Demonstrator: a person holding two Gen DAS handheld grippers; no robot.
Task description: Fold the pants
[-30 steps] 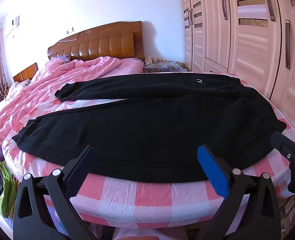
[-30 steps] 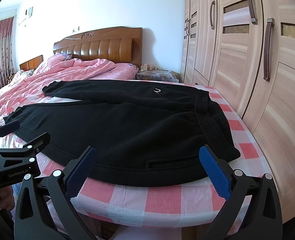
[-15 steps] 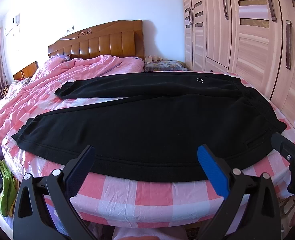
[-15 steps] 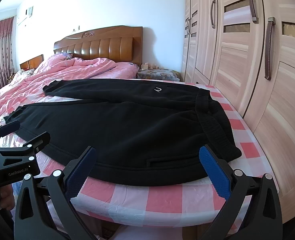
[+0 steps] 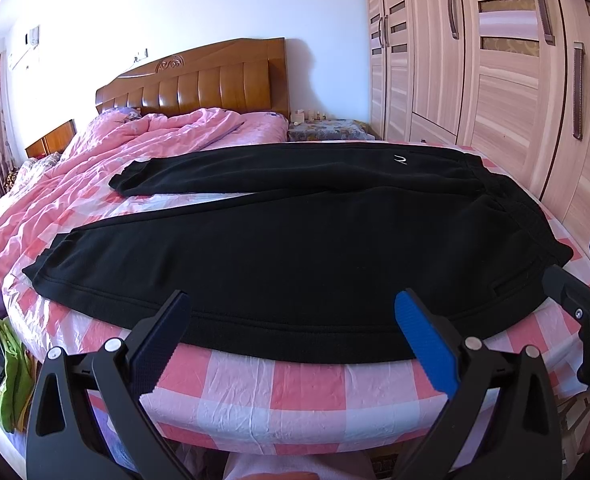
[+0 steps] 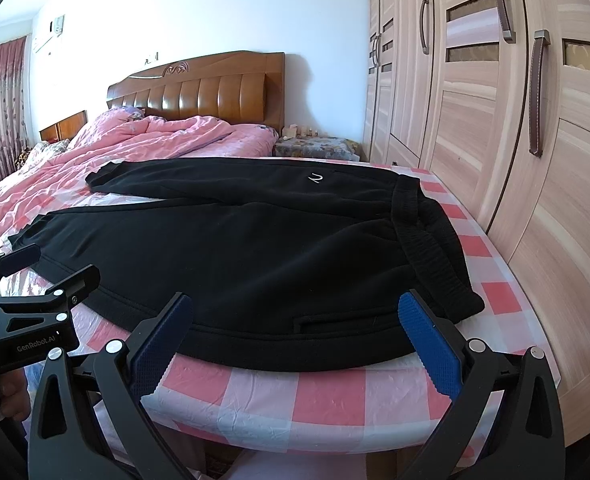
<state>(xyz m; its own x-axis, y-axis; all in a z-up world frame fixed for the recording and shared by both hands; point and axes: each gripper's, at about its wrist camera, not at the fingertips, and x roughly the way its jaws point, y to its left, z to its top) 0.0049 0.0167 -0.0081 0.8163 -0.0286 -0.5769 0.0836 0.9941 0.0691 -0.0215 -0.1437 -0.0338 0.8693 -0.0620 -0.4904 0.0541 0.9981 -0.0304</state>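
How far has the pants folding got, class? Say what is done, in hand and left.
Done: the black pants lie spread flat on the checked bed sheet, legs apart. In hand: nothing; the left claw and right claw are both open, short of the near hem. Left: every fold.

— Against the far wall? Wooden headboard (image 5: pixel 199 80), crumpled pink quilt (image 5: pixel 143 140) below.
— Rightward? Tall wardrobe (image 6: pixel 495 120), cluttered nightstand (image 6: pixel 315 146) beside.
— Low left? Green bag (image 5: pixel 9 364).
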